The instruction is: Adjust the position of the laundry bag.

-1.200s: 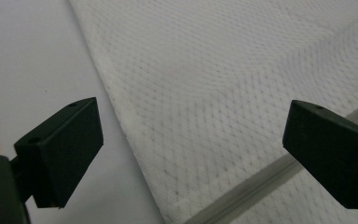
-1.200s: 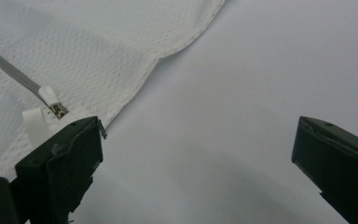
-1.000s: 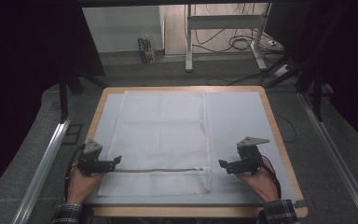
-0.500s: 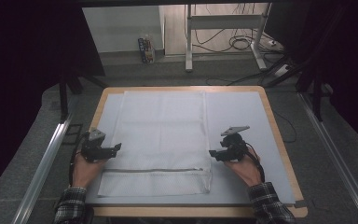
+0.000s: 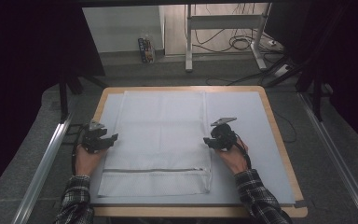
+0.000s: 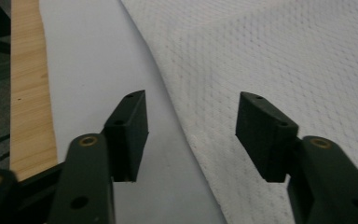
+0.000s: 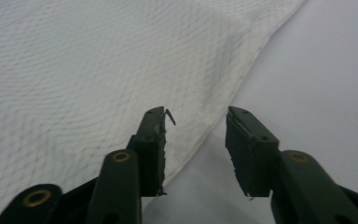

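Grippers [image 5: 113, 138] [image 5: 207, 141] face inward across the mesh bag [image 5: 161, 140], fingers closing yet apart over its 2 side edges.

One mesh bag [image 5: 161, 140] with one zipper [image 5: 154, 170], on one grey mat [image 5: 247, 121] over one wooden table [image 5: 279, 140]. Two grippers: left [image 5: 113, 137] at 9 o'clock of the bag, right [image 5: 206, 141] at 3 o'clock. Two hands, two plaid sleeves.
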{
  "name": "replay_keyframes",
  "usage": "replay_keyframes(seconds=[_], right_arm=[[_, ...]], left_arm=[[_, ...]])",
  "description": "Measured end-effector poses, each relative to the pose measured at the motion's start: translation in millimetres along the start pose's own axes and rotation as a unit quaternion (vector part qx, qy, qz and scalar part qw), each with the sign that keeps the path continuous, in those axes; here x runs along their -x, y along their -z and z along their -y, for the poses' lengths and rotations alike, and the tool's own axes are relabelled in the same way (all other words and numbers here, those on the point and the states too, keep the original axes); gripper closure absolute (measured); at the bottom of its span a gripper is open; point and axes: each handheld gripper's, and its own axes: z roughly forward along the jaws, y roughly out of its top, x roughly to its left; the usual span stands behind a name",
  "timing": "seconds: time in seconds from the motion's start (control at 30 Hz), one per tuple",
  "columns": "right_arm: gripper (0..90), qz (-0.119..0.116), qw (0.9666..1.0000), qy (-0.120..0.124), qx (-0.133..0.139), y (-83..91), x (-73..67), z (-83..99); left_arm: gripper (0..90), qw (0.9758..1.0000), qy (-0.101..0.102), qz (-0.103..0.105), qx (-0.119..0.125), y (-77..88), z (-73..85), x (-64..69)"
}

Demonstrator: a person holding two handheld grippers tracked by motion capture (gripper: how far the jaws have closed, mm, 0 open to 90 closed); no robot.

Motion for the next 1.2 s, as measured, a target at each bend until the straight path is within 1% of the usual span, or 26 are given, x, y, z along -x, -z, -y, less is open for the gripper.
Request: replay_keyframes(seconds=[0.03, 0.13, 0.2, 0.27, 0.33, 0.4, 0.43, 0.47, 0.5, 0.6, 0.63, 0.67, 0.73, 0.8, 0.87, 1.03, 1.13, 1.17, 1.2], right_arm=[[59.9, 0.004, 1.0, -0.002, 0.001, -1.8, 0.2, -1.2], [62.6, 0.016, 0.9999, -0.006, 0.001, -6.5, 2.1, -3.0], [64.0, 0.014, 0.9998, -0.011, 0.002, -9.0, 3.9, -3.1], [64.3, 0.013, 0.9998, -0.016, 0.004, -11.0, 3.9, -3.3], [64.7, 0.008, 0.9999, -0.009, -0.001, -13.1, 3.2, -3.2], [64.6, 0.007, 1.0, -0.005, -0.004, -14.7, 2.0, -3.1], [64.6, 0.003, 0.9999, 0.003, -0.014, -17.7, 0.2, -2.6], [66.0, 0.006, 0.9999, 0.007, -0.013, -18.4, -1.1, -2.2], [69.7, 0.005, 0.9998, 0.006, -0.018, -18.6, -1.5, -3.4], [80.1, 0.003, 0.9997, 0.004, -0.024, -18.0, -1.3, -4.3], [83.4, -0.003, 0.9997, 0.002, -0.024, -18.0, -1.1, -4.4], [85.4, -0.005, 0.9997, 0.001, -0.025, -17.9, -1.1, -4.8], [86.3, -0.004, 0.9996, 0.003, -0.028, -17.6, -2.0, -5.6], [86.7, -0.002, 0.9996, 0.006, -0.028, -17.4, -2.8, -5.8], [86.9, -0.003, 0.9996, 0.007, -0.029, -16.2, -2.7, -6.2], [86.9, -0.004, 0.9993, 0.009, -0.035, -11.2, 0.0, -5.6], [87.0, -0.002, 0.9992, 0.011, -0.039, -7.2, 4.1, -3.8], [87.1, -0.001, 0.9992, 0.011, -0.04, -5.4, 5.8, -2.9], [87.1, 0.002, 0.9991, 0.011, -0.041, -2.9, 7.9, -1.6]], left_arm=[[47.9, 1.0, 0.003, 0.001, -0.001, -0.3, 0.7, -0.8], [53.0, 1.0, -0.001, 0.0, -0.009, -2.0, 3.0, -1.8], [56.5, 0.9999, 0.0, 0.006, -0.013, -4.3, 3.9, -1.7], [58.2, 0.9997, -0.007, 0.003, -0.022, -6.8, 4.1, 0.2], [60.5, 0.9995, -0.014, 0.003, -0.027, -8.3, 4.1, 2.2], [61.2, 0.9994, -0.015, 0.005, -0.03, -9.8, 4.5, 3.3], [63.8, 0.9995, -0.011, 0.01, -0.03, -10.0, 4.5, 3.2], [65.8, 0.9994, -0.004, 0.016, -0.03, -10.5, 4.4, 2.9], [69.6, 0.9994, 0.007, 0.024, -0.026, -11.3, 4.8, 3.3], [76.0, 0.999, 0.01, 0.033, -0.026, -11.3, 4.9, 3.3], [78.7, 0.9989, 0.011, 0.037, -0.027, -11.3, 4.7, 3.6], [81.7, 0.9989, 0.01, 0.038, -0.027, -11.6, 4.4, 4.6], [85.6, 0.9989, 0.006, 0.036, -0.028, -11.8, 3.5, 6.4], [87.1, 0.999, 0.002, 0.034, -0.028, -11.9, 2.9, 7.8], [87.7, 0.9989, 0.002, 0.037, -0.028, -11.8, 2.7, 8.2], [88.3, 0.9979, 0.001, 0.057, -0.031, -10.6, 0.1, 11.0], [88.4, 0.997, -0.007, 0.069, -0.036, -11.1, -2.6, 16.7], [88.4, 0.997, -0.007, 0.069, -0.036, -11.1, -2.6, 16.7], [88.4, 0.9963, -0.011, 0.077, -0.037, -11.7, -4.3, 21.1]])
